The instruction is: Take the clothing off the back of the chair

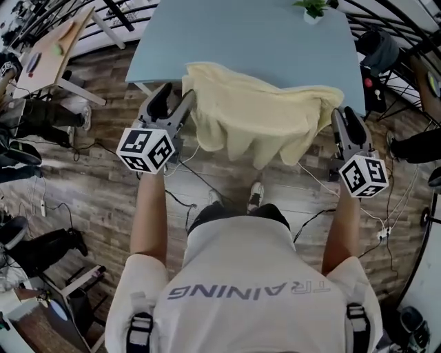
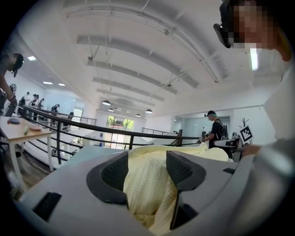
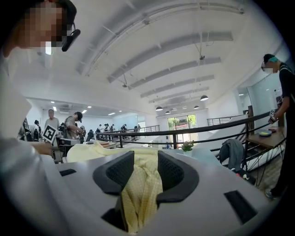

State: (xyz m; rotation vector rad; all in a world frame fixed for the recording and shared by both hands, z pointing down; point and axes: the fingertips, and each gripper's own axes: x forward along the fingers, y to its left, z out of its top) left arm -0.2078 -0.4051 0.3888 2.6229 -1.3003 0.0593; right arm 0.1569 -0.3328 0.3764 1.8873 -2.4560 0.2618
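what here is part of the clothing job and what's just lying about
Job: pale yellow fabric garment; left claw; right claw, each with its cloth between the jaws.
Lying about: light blue table; small green potted plant; light wooden desk; black floor cables.

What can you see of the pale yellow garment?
The pale yellow waffle-textured fabric garment looks soft and creased. It is spread wide, its far part lying on the light blue table and its near part drooping in folds past the table's edge. One end sits bunched between the parted jaws of the left hand-held gripper, the other between those of the right hand-held gripper.
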